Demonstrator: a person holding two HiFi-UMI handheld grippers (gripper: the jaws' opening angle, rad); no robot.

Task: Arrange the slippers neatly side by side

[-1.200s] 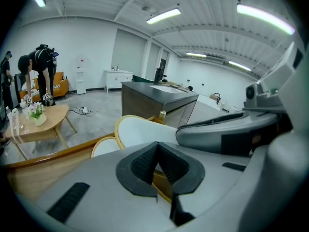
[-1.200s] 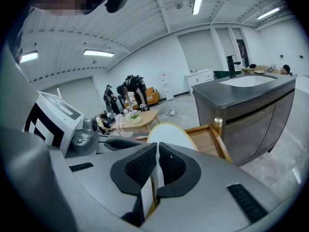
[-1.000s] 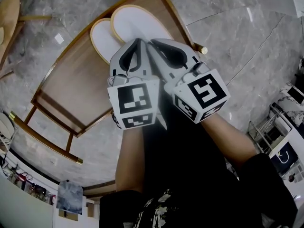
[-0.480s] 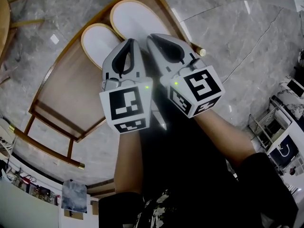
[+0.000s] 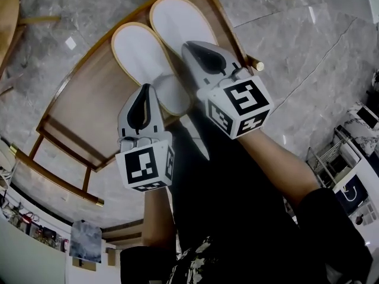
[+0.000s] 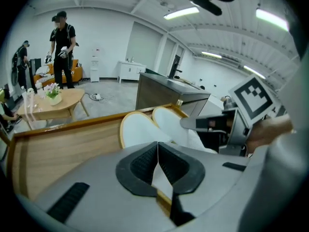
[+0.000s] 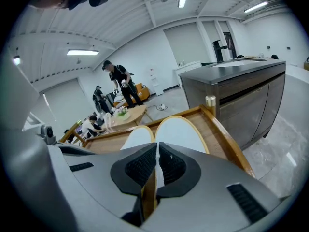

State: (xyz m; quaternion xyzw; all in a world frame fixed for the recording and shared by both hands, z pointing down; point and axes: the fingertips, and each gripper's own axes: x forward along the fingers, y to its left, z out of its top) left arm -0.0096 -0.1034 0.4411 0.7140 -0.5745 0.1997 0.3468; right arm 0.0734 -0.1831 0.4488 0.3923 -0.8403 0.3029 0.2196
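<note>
Two white slippers with tan rims lie side by side on a wooden rack (image 5: 83,114). The left slipper (image 5: 139,52) has its strap end nearest me, and my left gripper (image 5: 144,89) is shut on its near rim; a sliver of white sole and tan rim shows between the pads (image 6: 158,145). My right gripper (image 5: 191,45) is shut on the near edge of the right slipper (image 5: 177,18), with a thin tan and white strip between its jaws (image 7: 156,148). Both toes point away from me. The grippers hide the near ends of both slippers.
The rack has a raised wooden rim (image 5: 232,31) with brass-capped posts (image 5: 256,65) and stands on a grey marble floor (image 5: 308,52). A wooden chair (image 5: 10,16) stands at the far left. A dark counter (image 7: 231,88) is beyond the rack. People stand far off by a low table (image 6: 53,104).
My left gripper has drawn back toward me and to the left. The left slipper has come out from under the right one and lies next to it. The right gripper has sunk slightly.
</note>
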